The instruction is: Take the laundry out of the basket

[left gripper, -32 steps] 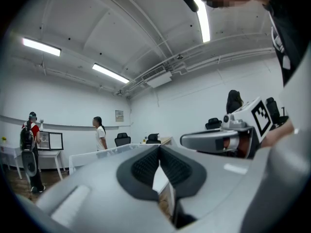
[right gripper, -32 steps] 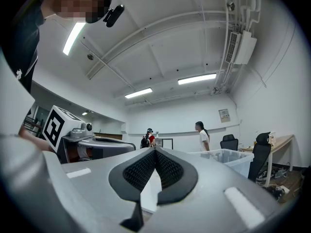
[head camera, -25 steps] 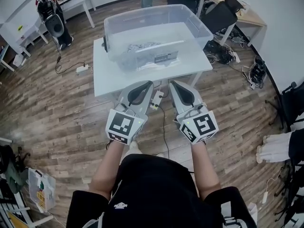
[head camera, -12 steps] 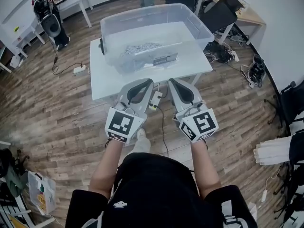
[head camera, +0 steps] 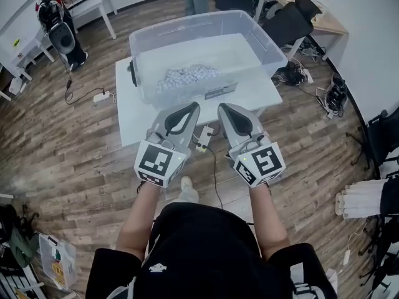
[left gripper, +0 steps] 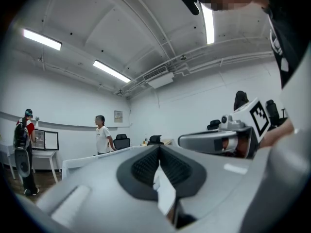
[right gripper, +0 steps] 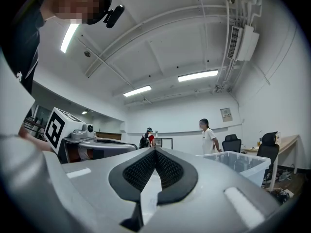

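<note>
Clear plastic basket [head camera: 265,39] on the white table [head camera: 131,117] sits nearer than a second ago: the person is stepping up. Patterned laundry [head camera: 187,76] lies inside, untouched. Left gripper [head camera: 192,106] and right gripper [head camera: 223,108], both pressed together and empty, hover short of it.

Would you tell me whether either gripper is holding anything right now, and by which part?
Nothing: the left gripper and right gripper are both shut, empty.
</note>
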